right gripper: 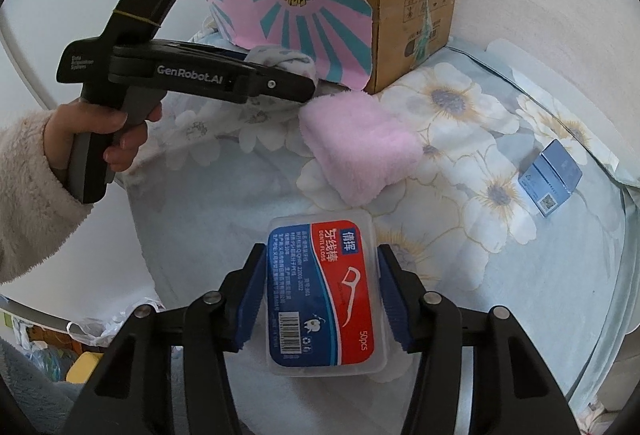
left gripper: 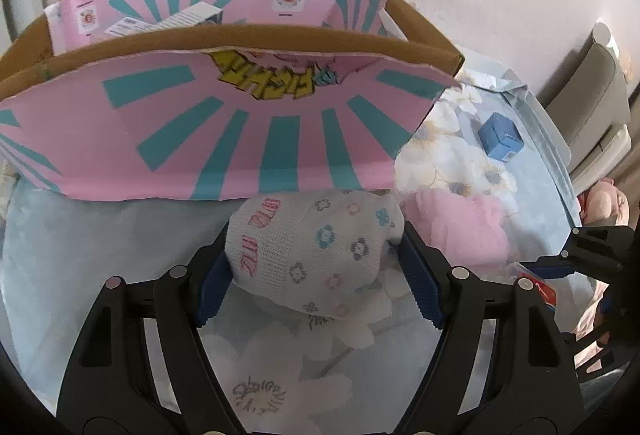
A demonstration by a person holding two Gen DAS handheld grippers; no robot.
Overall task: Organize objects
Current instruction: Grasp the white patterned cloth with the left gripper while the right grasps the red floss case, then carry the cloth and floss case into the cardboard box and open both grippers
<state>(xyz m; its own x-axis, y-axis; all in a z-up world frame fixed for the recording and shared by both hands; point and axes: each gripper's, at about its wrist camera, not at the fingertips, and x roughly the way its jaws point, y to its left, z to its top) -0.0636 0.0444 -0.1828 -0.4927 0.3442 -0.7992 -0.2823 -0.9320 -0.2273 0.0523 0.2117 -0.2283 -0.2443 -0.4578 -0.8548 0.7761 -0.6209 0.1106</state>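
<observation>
My left gripper (left gripper: 316,267) is shut on a rolled white sock with flower print (left gripper: 308,251) and holds it just in front of the cardboard box with a pink and teal flap (left gripper: 224,131). The sock also shows in the right wrist view (right gripper: 280,61), at the box (right gripper: 412,15). My right gripper (right gripper: 320,295) is shut on a clear dental floss box with a red and blue label (right gripper: 320,295), above the floral cloth. The right gripper's tip shows at the right edge of the left wrist view (left gripper: 560,263).
A pink fluffy cloth (right gripper: 356,147) lies in front of the box, also in the left wrist view (left gripper: 460,227). A small blue carton (right gripper: 552,179) lies to the right (left gripper: 500,139). Packets lie inside the box (left gripper: 176,21). The round table's edge (right gripper: 616,275) curves at right.
</observation>
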